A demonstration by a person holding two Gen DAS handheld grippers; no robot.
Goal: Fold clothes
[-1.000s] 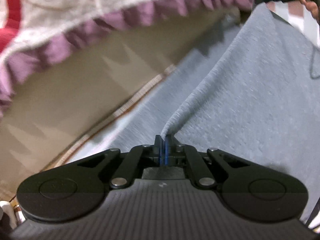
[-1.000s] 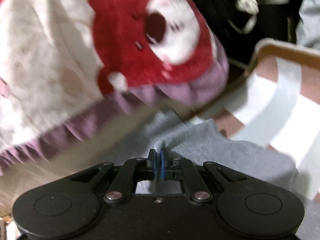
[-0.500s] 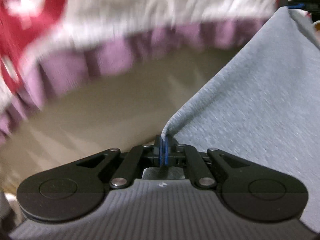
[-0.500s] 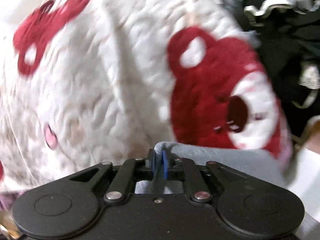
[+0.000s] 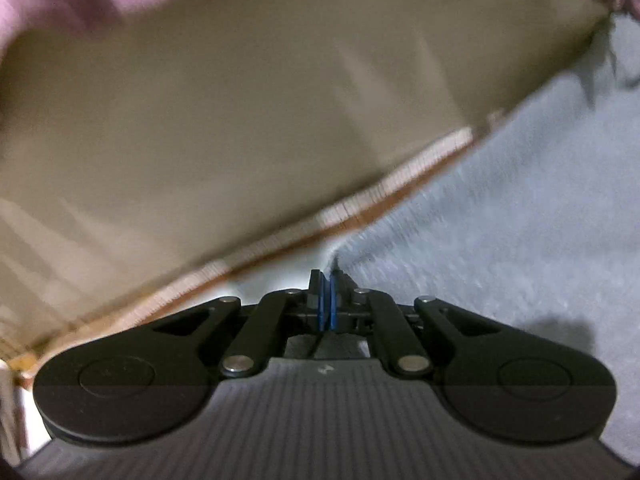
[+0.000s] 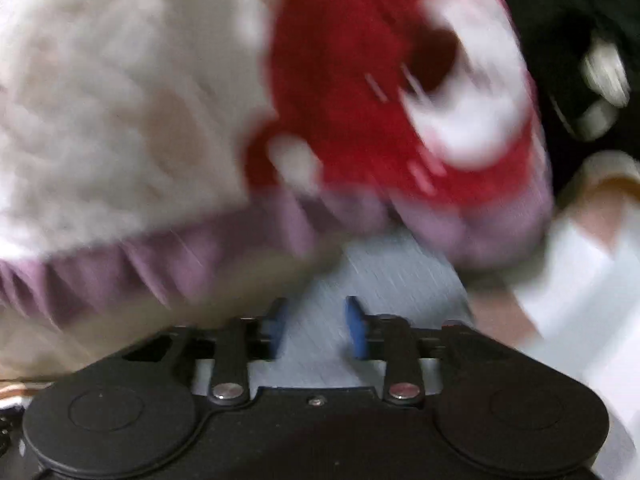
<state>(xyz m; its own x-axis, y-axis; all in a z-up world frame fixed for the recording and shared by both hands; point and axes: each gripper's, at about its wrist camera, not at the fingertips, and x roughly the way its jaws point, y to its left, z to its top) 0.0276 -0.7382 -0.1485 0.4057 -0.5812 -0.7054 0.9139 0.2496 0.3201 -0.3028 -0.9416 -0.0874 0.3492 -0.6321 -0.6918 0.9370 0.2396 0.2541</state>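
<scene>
A grey-blue garment (image 5: 520,240) lies spread on the tan bed surface (image 5: 240,120) at the right of the left wrist view. My left gripper (image 5: 327,280) is shut on an edge of it, low over the surface. In the right wrist view the same grey-blue garment (image 6: 384,264) lies just ahead of my right gripper (image 6: 314,320). Its blue pads (image 6: 354,320) stand apart with nothing between them. The frames are blurred.
A white blanket with red bear faces and a purple frill (image 6: 360,120) lies just beyond the garment; its purple frill (image 5: 60,0) shows at the top left of the left wrist view. A striped white and brown cloth (image 6: 580,248) lies at the right. Dark clutter (image 6: 592,40) sits at the far right.
My right gripper has opened and let go of the garment. Both grippers have come down toward the bed, and the garment now lies flatter.
</scene>
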